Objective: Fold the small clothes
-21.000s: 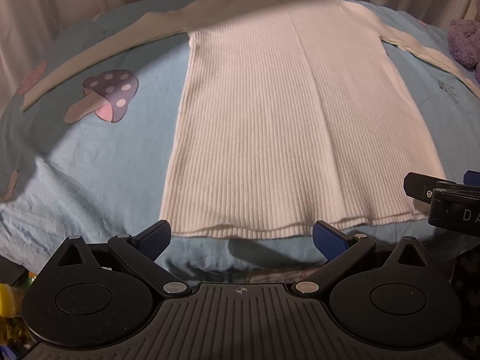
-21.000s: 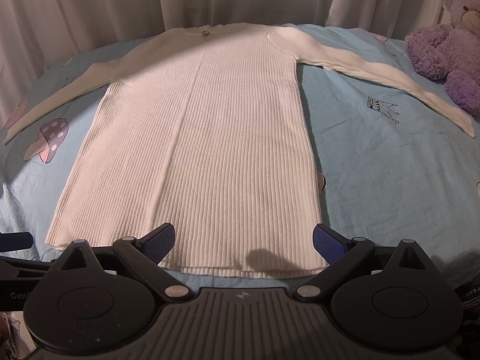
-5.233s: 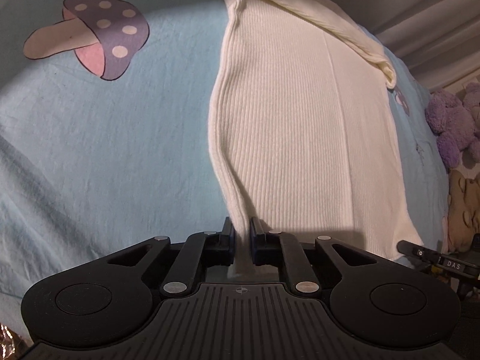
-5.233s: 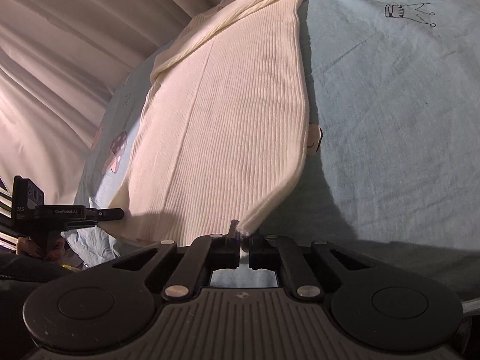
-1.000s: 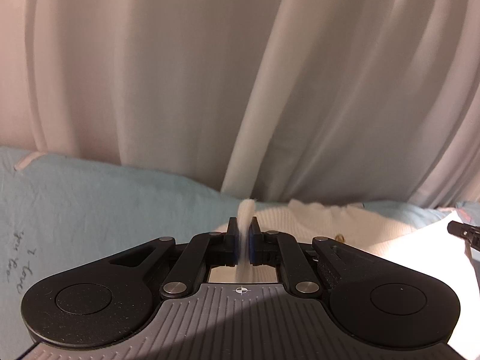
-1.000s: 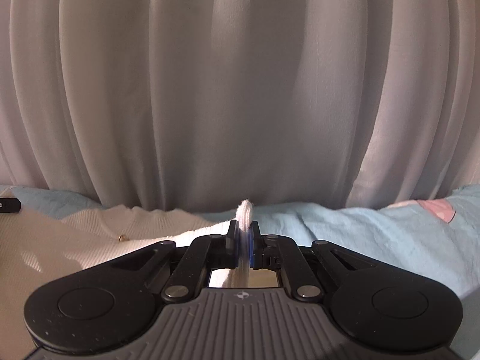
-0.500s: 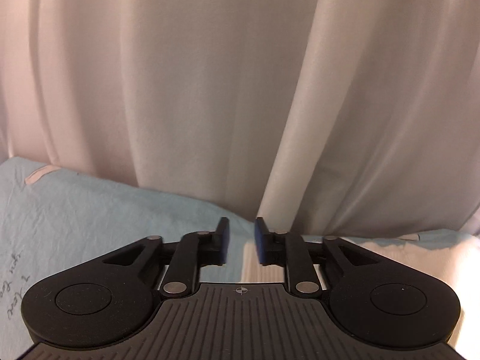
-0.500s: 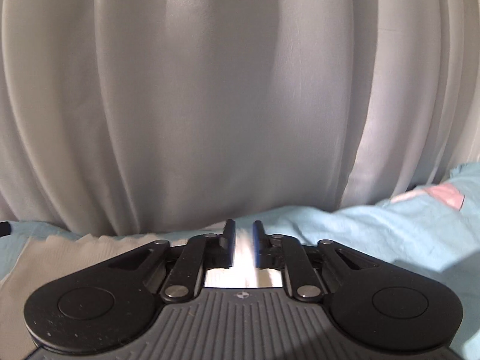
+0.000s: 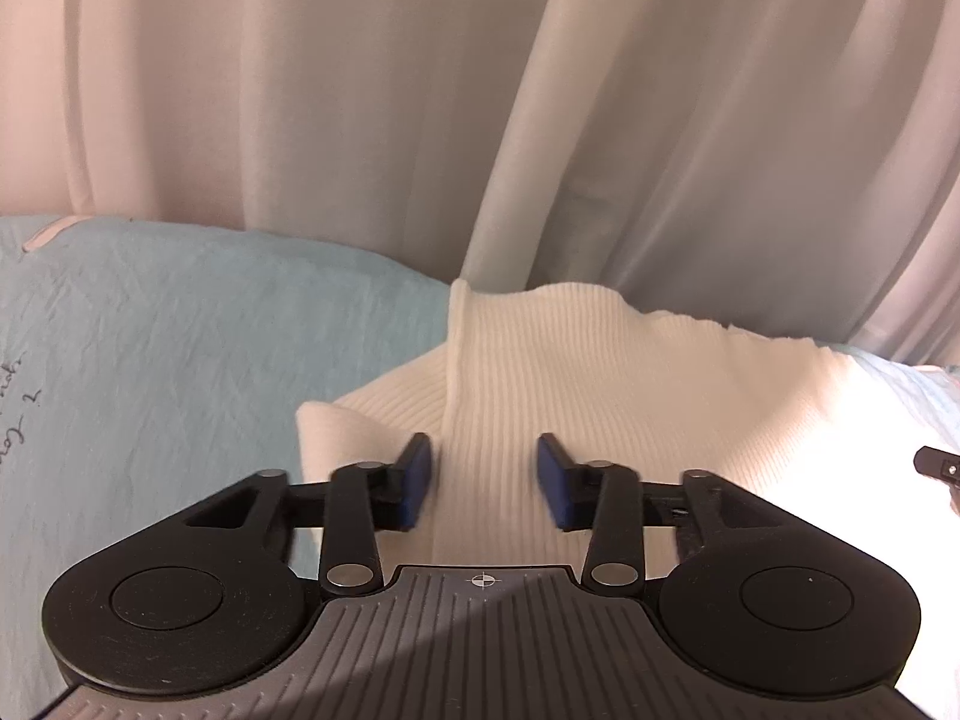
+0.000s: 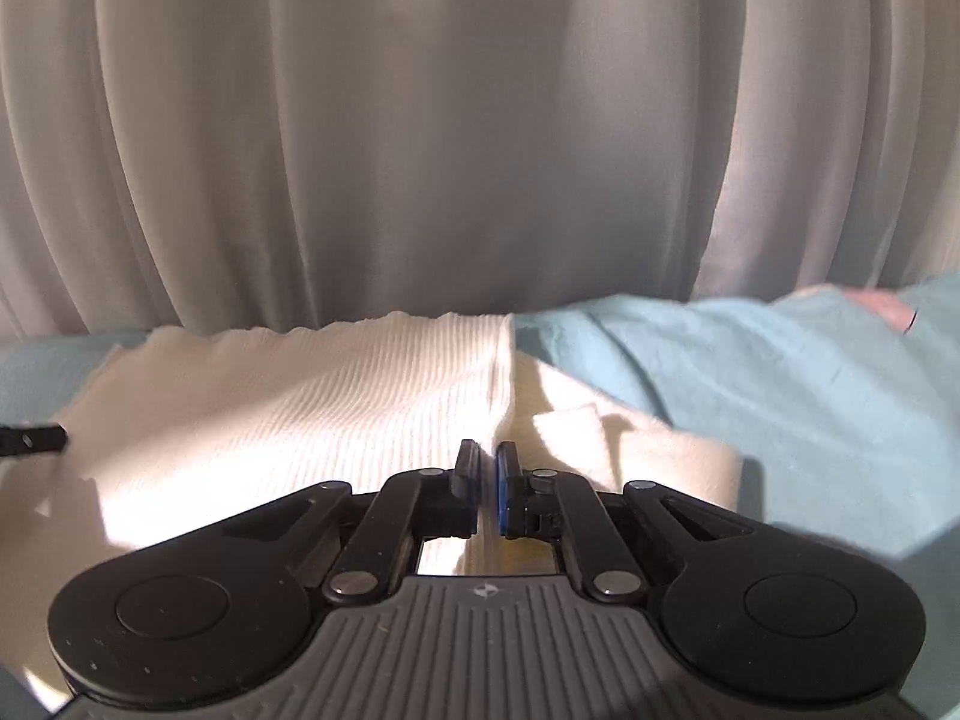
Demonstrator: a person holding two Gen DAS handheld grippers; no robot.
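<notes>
Left wrist view: one left gripper (image 9: pixel 485 480), its two blue-padded fingers (image 9: pixel 416 479) standing apart with nothing pinched. One cream ribbed sweater (image 9: pixel 588 384) lies folded on the blue bedsheet (image 9: pixel 180 348) straight ahead of the tool and under it; its doubled-over edge runs along the far side, just short of the one pale curtain (image 9: pixel 420 90) behind. A loose flap of knit pokes out to the left of the left finger. At the right edge a small black piece of the other tool (image 9: pixel 936 465) shows. One line of dark handwriting print sits on the sheet far left of the tool. A second ago these jaws were pinched on a tuft of the knit held up before the curtain; that tuft is let go, the jaws have opened and the garment now lies flat below the fingers.

Right wrist view: one right gripper (image 10: pixel 487 480), its jaws together with only a thin slit between the pads; no cloth shows in that slit. The same sweater (image 10: pixel 300 396) spreads ahead and to the left of the tool, with a bunched fold just right of the fingertips. The blue sheet (image 10: pixel 780 372) fills the right side. The curtain (image 10: pixel 480 120) hangs behind. One pink patch (image 10: pixel 882 303) shows far right. These jaws gripped a tuft a second ago, stood parted half a second ago, and have just been closing again, empty.
</notes>
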